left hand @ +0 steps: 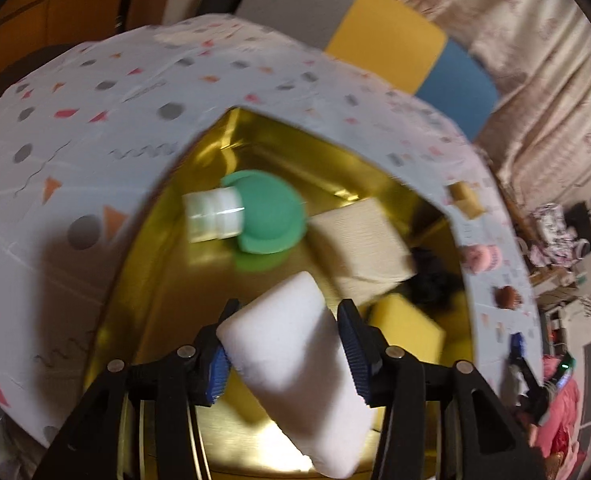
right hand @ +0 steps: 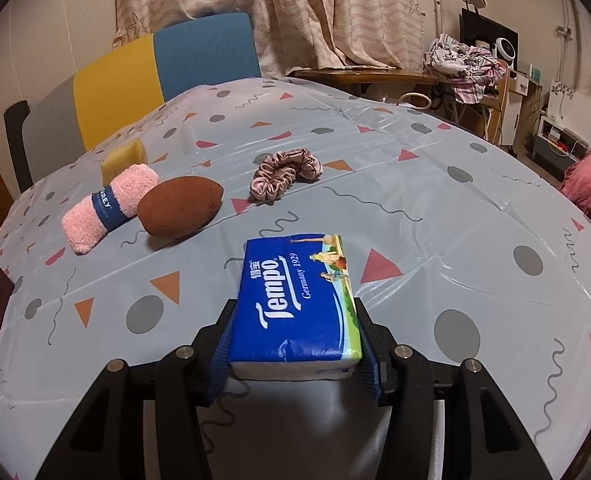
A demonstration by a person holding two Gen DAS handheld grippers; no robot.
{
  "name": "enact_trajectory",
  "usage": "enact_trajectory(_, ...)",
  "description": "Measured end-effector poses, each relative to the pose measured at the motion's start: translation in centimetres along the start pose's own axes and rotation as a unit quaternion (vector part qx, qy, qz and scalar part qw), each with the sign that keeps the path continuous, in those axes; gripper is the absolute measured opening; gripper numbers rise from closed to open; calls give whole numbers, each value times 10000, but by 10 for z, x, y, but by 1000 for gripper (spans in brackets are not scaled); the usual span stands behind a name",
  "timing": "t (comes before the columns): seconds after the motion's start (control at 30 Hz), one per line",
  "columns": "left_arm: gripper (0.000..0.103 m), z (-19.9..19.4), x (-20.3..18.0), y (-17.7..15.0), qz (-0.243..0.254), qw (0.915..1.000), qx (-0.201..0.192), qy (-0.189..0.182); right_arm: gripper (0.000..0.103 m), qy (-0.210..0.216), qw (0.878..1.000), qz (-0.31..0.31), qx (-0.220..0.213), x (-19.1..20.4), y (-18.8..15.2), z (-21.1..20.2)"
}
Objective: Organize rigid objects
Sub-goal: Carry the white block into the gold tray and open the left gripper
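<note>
The left gripper [left hand: 287, 344] is hanging over the gold box [left hand: 167, 280], and everything here is best placed against that box. Between its 2 blue pads a white block [left hand: 295, 360] is sitting tilted; the left pad is touching the block, while the right pad seems to be standing just off its side, though the blur makes that hard to judge. Inside the box, toward its far left corner, a clear little bottle [left hand: 213, 214] is lying against a green round thing [left hand: 271, 216]. To the right of those, a tan cardboard box [left hand: 359, 248] is resting at a slant, with a yellow block [left hand: 407, 328] below it and something dark [left hand: 431, 280] beside them, too blurred to identify. The patterned tablecloth [left hand: 75, 128] is wrapping around the box on its left and far sides.

Beyond the box's right edge, out on the cloth [right hand: 415, 208], a rolled pink towel [right hand: 107, 208] with a blue band is lying just beside a brown egg-shaped object [right hand: 179, 210], with a yellow sponge [right hand: 123, 158] behind the towel. Further right a pink scrunchie [right hand: 285, 174] is lying apart from them. The right gripper [right hand: 295, 356] is clamping a blue Tempo tissue pack [right hand: 295, 300] by its 2 long sides, holding it low over the cloth.
</note>
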State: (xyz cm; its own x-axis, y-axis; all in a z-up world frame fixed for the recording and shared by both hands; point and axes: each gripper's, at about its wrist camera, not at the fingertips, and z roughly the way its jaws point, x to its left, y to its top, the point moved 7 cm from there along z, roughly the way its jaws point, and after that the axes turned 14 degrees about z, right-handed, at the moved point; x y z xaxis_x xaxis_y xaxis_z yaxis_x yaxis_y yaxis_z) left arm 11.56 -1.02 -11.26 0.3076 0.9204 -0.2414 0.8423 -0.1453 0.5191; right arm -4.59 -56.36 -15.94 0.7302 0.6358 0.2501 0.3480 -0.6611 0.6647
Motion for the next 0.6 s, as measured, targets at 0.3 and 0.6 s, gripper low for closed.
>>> enact_trajectory(0.3,71,-16,24,4,-63,9987,-215,467,53,-128,9999,-113,1,2,-1,1)
enact_trajectory(0.6,71,-40,18,9,-71,9980,-601,204,53,-189,9997,-173,7,3,-2,0)
